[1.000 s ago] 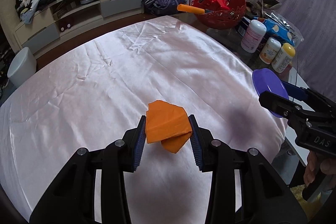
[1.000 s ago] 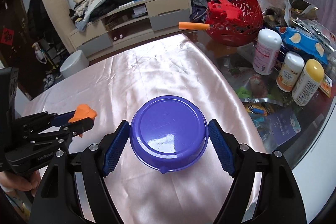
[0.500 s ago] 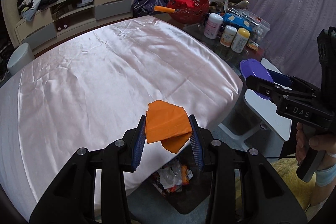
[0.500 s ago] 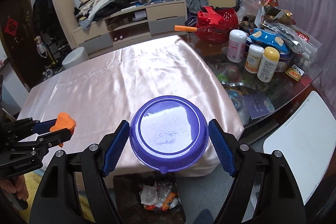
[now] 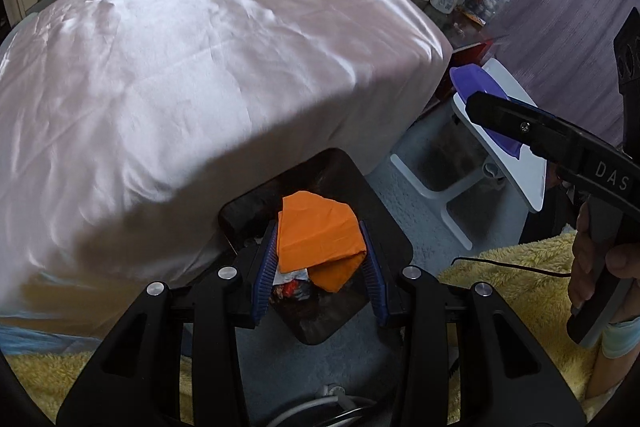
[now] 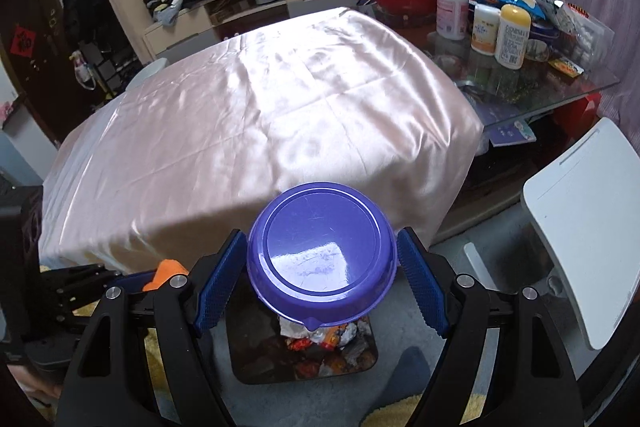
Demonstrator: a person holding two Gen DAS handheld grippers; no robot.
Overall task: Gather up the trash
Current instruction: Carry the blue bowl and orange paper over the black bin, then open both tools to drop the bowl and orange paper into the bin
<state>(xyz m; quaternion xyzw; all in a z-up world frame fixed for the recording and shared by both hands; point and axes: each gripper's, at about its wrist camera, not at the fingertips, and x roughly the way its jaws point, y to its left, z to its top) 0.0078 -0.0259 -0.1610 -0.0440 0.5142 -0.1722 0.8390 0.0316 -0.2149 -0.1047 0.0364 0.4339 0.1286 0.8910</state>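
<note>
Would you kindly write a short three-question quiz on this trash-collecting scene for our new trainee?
1. True or false: the left gripper holds an orange paper above the bin.
2. What does the right gripper hold?
A. a white bottle
B. a purple bowl
C. a red basket
3. Fill in: the bin stands on the floor beside the table draped in a pink ____.

Key: 1 true; 2 B; 3 cloth.
</note>
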